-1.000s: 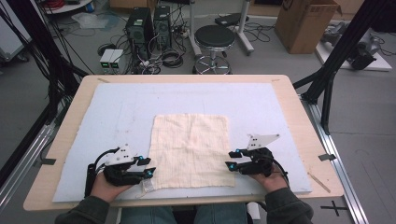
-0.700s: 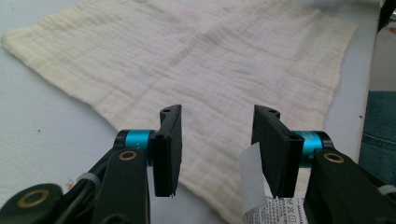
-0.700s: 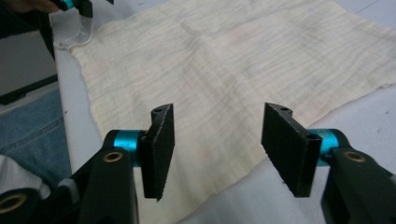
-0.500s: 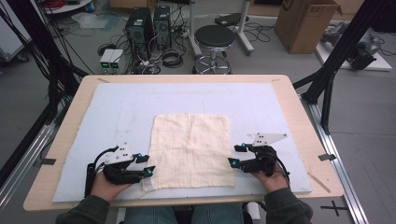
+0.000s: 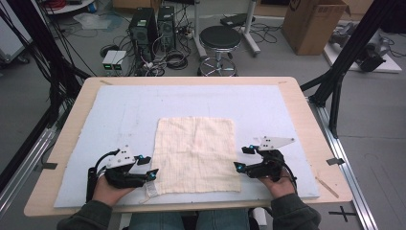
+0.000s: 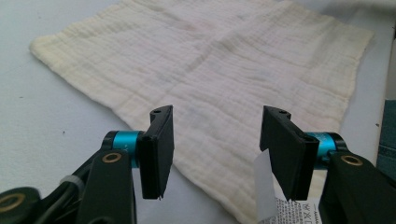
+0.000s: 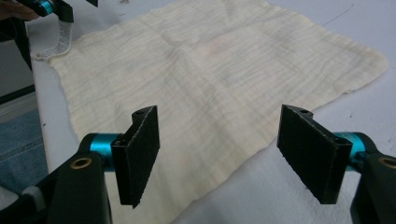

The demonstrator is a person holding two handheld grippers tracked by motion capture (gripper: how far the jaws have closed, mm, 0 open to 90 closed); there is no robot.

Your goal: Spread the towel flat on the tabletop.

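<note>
Your cream cloth [image 5: 196, 154] lies flat and spread open on the pale blue mat [image 5: 119, 112] that covers the wooden table [image 5: 306, 115], near the table's front edge and roughly centred between your hands. Faint fold creases cross it, and its white care label [image 5: 151, 189] sticks out at the near left corner.

Your left gripper [image 5: 145, 167] sits low at that near left corner. In the left gripper view its jaws stand well apart, straddling the cloth's edge with the label just beside the right-hand jaw; nothing is pinched between them.

Your right gripper [image 5: 244, 158] rests at the near right corner. In the right gripper view [image 7: 219, 154] its jaws are spread wide with the cloth's corner edge lying between them, untouched.

The only container in sight is the open cardboard box [image 5: 313, 24] on the floor beyond the table; you cannot tell what is in it from here. A black stool [image 5: 219, 40] and computer towers [image 5: 152, 26] stand on the floor behind the table as well.

Compared with a second ago, your right gripper has shifted slightly inward toward the cloth's right edge. Your left gripper has barely moved, and the cloth lies where it did.
</note>
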